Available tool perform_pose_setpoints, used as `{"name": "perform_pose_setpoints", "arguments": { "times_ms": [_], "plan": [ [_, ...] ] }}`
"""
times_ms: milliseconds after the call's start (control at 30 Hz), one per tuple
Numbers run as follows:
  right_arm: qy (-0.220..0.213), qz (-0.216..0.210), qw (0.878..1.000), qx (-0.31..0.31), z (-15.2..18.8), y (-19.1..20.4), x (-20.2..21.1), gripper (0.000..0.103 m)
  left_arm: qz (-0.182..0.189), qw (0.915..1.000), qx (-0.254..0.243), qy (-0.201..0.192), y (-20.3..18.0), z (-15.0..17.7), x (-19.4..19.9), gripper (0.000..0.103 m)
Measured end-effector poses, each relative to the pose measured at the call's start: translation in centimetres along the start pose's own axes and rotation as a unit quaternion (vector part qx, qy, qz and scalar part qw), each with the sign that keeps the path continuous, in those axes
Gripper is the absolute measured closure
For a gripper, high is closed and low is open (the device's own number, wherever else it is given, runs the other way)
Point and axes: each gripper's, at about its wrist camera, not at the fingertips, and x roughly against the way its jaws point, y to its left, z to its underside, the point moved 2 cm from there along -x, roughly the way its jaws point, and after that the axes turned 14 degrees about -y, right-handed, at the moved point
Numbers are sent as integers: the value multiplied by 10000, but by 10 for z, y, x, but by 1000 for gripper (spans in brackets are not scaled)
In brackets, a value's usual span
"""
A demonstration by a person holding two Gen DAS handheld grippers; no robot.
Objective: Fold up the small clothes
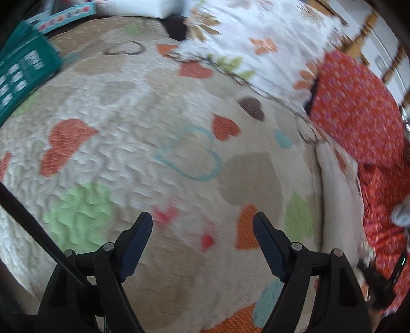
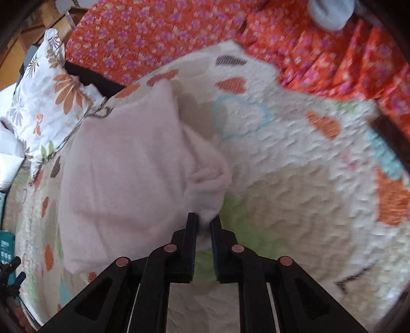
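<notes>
A pale pink garment (image 2: 133, 164) lies rumpled on a cream quilt printed with hearts (image 2: 282, 179). My right gripper (image 2: 204, 220) is shut on a bunched corner of that garment, with cloth pinched between its narrow jaws and the rest trailing away to the left. In the left wrist view only an edge of the pale garment (image 1: 333, 184) shows at the right, beyond the quilt (image 1: 153, 143). My left gripper (image 1: 202, 222) hovers over the quilt with its blue-padded fingers wide open and nothing between them.
A red floral cloth (image 2: 179, 30) (image 1: 358, 107) borders the quilt, with a grey sock-like item (image 2: 330, 12) on it. A white flower-print pillow (image 2: 48, 97) (image 1: 251, 43) lies beside it. A teal basket (image 1: 23, 76) stands at the upper left; wooden furniture (image 1: 364, 33) behind.
</notes>
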Motion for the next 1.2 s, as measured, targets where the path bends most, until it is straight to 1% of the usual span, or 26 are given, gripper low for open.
{"name": "perform_pose_setpoints", "arguments": {
  "times_ms": [33, 67, 100, 133, 167, 200, 233, 267, 300, 367, 433, 500, 567, 633, 700, 800, 867, 900, 933, 967, 1000, 1100, 1200],
  "plan": [
    [-64, -68, 10000, 0, -12, 0, 4, 89, 97, 9998, -135, 82, -10, 5, -4, 23],
    [-176, -22, 9998, 51, -26, -1, 7, 89, 162, 9995, -237, 133, -18, 10, -6, 23],
    [-256, 218, 9994, 66, -43, -5, 9, 87, 208, 9990, -342, 177, -26, 14, -9, 23],
    [-264, 348, 9990, 38, -52, -9, 9, 87, 214, 9986, -436, 209, -34, 20, -12, 23],
    [-294, 379, 9988, -43, -61, -10, 16, 86, 203, 9983, -498, 237, -38, 24, -12, 23],
    [-321, 310, 9990, -90, -64, -10, 22, 81, 193, 9978, -568, 288, -43, 30, -14, 23],
    [-317, 190, 9993, -60, -61, -5, 31, 77, 205, 9973, -622, 327, -47, 35, -15, 23],
    [-302, 126, 9995, 49, -57, -1, 36, 70, 217, 9967, -693, 360, -50, 39, -15, 23],
    [-288, 87, 9993, 209, -52, 6, 39, 66, 221, 9959, -786, 391, -54, 43, -15, 23],
    [-255, 125, 9977, 621, -22, 18, 49, 66, 254, 9937, -998, 449, -63, 50, -15, 23],
    [-142, 122, 9962, 848, 11, 26, 55, 66, 355, 9913, -1184, 459, -71, 56, -10, 23],
    [15, 36, 9958, 917, 41, 29, 60, 66, 472, 9894, -1301, 438, -80, 59, -2, 23],
    [42, -90, 9959, 900, 64, 29, 72, 66, 636, 9878, -1376, 361, -88, 63, 13, 23],
    [3, -150, 9960, 876, 73, 27, 82, 66, 767, 9868, -1409, 230, -94, 68, 33, 23],
    [-80, -220, 9961, 854, 71, 22, 94, 66, 811, 9873, -1358, 146, -98, 77, 52, 23],
    [-359, -296, 9943, 962, 57, 18, 118, 65, 895, 9899, -1074, 229, -99, 93, 73, 23],
    [-548, -378, 9925, 1025, 46, 15, 131, 56, 939, 9913, -810, 434, -100, 102, 81, 23],
    [-601, -403, 9920, 1037, 41, 15, 134, 53, 985, 9911, -727, 521, -104, 103, 83, 24],
    [-651, -418, 9914, 1052, 37, 14, 136, 52, 1067, 9903, -702, 540, -110, 102, 85, 24],
    [-692, -418, 9909, 1079, 35, 13, 137, 52, 1100, 9899, -760, 462, -117, 99, 88, 23],
    [-720, -396, 9905, 1107, 33, 12, 136, 52, 1063, 9901, -867, 298, -124, 96, 91, 23],
    [-655, -286, 9923, 1012, 30, 1, 122, 52, 941, 9903, -1023, -12, -136, 92, 94, 23],
    [-435, -393, 9962, 648, 25, -10, 107, 52, 906, 9910, -975, 117, -140, 91, 86, 23]
  ]
}}
